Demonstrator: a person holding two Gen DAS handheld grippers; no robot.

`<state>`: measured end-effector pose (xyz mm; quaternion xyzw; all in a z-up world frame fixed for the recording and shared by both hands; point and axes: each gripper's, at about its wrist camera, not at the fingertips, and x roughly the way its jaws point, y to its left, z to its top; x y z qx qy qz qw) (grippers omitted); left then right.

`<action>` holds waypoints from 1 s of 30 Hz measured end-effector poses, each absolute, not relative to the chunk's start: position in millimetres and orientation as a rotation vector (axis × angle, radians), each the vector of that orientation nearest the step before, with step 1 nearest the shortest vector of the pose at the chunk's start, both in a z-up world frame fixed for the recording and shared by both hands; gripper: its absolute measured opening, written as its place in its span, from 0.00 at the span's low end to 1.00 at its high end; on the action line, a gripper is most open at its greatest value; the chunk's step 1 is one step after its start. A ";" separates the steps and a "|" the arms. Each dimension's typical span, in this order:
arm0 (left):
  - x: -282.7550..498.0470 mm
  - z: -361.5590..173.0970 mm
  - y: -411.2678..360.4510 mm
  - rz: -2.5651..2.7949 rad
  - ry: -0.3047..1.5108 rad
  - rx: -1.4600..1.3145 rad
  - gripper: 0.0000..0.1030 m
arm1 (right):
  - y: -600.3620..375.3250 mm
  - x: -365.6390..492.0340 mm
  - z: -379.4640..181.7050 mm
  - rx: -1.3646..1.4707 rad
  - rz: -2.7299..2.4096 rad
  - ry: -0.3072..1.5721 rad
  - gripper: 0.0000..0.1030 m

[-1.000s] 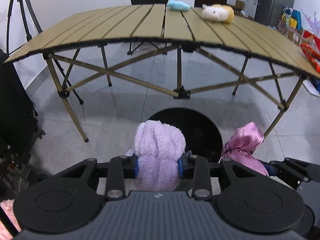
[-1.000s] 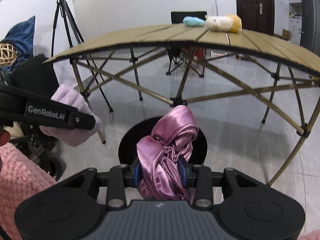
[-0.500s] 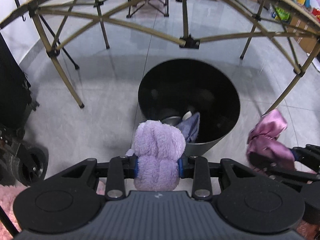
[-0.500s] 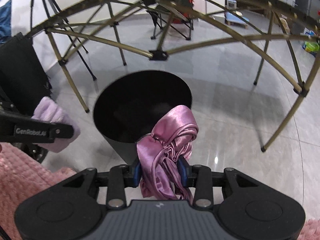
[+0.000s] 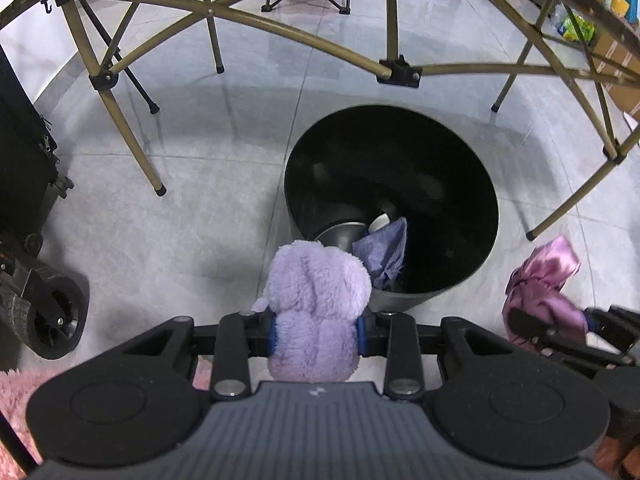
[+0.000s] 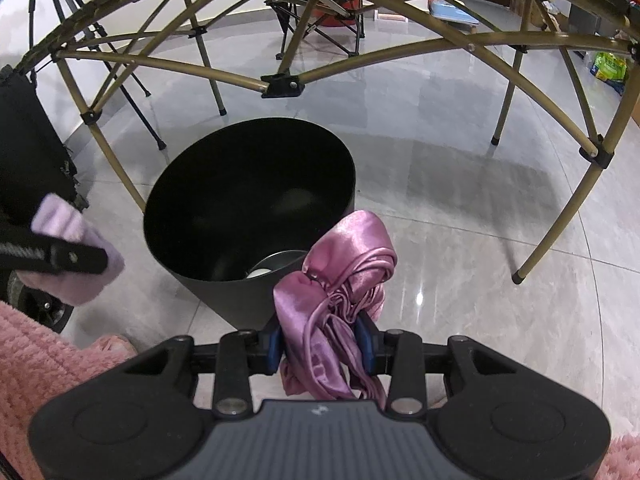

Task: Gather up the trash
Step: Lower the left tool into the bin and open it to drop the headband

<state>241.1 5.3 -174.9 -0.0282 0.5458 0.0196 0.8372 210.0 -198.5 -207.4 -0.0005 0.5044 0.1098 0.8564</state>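
Left gripper (image 5: 318, 330): jaws clamped on a lilac plush cloth (image 5: 318, 304), blue pads pressing its sides, the fluffy bulk rising above them, held just at the near rim of the bin; right gripper (image 6: 322, 344): jaws clamped on a crumpled pink satin cloth (image 6: 340, 280), folds spilling above and below the pads, held just outside the bin's near right wall; black round bin (image 5: 460, 280): upright on grey floor tiles (image 5: 180, 200), open-topped, standing beneath a folding table frame (image 5: 396, 68) of tan metal struts; bin contents: a blue-grey cloth (image 5: 384, 250) leaning on the near inner wall, a small white item (image 5: 379, 222) above it, a dark round vessel (image 5: 340, 234) beside it; periphery: black wheeled case (image 5: 44, 316) at left, pink fluffy rug (image 6: 44, 360) at the near edge.
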 end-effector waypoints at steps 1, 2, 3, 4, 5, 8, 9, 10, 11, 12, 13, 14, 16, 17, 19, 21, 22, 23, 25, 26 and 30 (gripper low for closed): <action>243.4 -173.5 5.3 0.043 1.154 -0.063 0.32 | -199.6 211.6 -208.9 0.001 0.226 1.064 0.35; 246.2 -172.2 5.1 0.043 1.153 -0.067 0.32 | -200.2 213.3 -210.5 0.002 0.221 1.067 0.35; 249.9 -171.0 4.8 0.044 1.154 -0.069 0.32 | -201.5 215.1 -212.1 0.006 0.216 1.071 0.35; 253.1 -169.9 4.0 0.044 1.155 -0.071 0.32 | -202.3 216.0 -213.5 0.008 0.211 1.074 0.35; 256.5 -169.0 2.7 0.042 1.154 -0.072 0.32 | -203.8 217.7 -215.3 0.012 0.204 1.078 0.35; 267.0 -166.6 -2.2 0.033 1.149 -0.074 0.32 | -209.2 221.3 -220.5 0.022 0.186 1.087 0.35; 270.8 -165.9 -4.6 0.030 1.149 -0.073 0.32 | -211.2 222.8 -222.2 0.026 0.179 1.090 0.35; 273.7 -165.4 -6.5 0.026 1.149 -0.073 0.32 | -213.4 224.1 -223.9 0.030 0.173 1.094 0.35; 276.6 -165.2 -8.1 0.023 1.149 -0.074 0.32 | -215.1 225.2 -225.4 0.033 0.168 1.096 0.35; 279.3 -165.1 -10.2 0.020 1.150 -0.074 0.32 | -217.2 226.7 -226.9 0.036 0.161 1.098 0.35; 282.3 -165.2 -12.3 0.017 1.151 -0.073 0.32 | -218.9 227.3 -228.0 0.039 0.156 1.100 0.35; 285.0 -165.4 -14.0 0.016 1.153 -0.074 0.32 | -220.9 228.6 -229.5 0.044 0.150 1.102 0.35; 290.3 -166.0 -18.4 0.009 1.158 -0.075 0.32 | -225.2 230.5 -231.5 0.055 0.140 1.104 0.35; 292.8 -166.1 -20.4 0.006 1.159 -0.075 0.32 | -227.4 231.7 -232.1 0.061 0.134 1.104 0.35; 297.3 -166.4 -25.0 0.000 1.162 -0.072 0.32 | -231.5 234.1 -233.1 0.070 0.123 1.103 0.35; 301.1 -167.1 -30.3 -0.008 1.165 -0.072 0.32 | -235.7 237.0 -233.7 0.085 0.110 1.102 0.35; 303.3 -167.3 -33.6 -0.011 1.168 -0.071 0.32 | -238.1 238.5 -233.8 0.092 0.103 1.100 0.35; 305.6 -167.8 -36.2 -0.014 1.170 -0.071 0.32 | -240.0 239.5 -233.8 0.098 0.098 1.099 0.35; 310.5 -167.9 -41.1 -0.018 1.172 -0.075 0.32 | -244.2 241.0 -233.5 0.109 0.089 1.097 0.35; 312.9 -167.8 -43.9 -0.017 1.171 -0.074 0.32 | -245.9 241.6 -233.1 0.114 0.085 1.095 0.35; 319.7 -168.8 -53.9 -0.023 1.173 -0.070 0.32 | -253.7 245.9 -228.1 0.125 0.067 1.075 0.35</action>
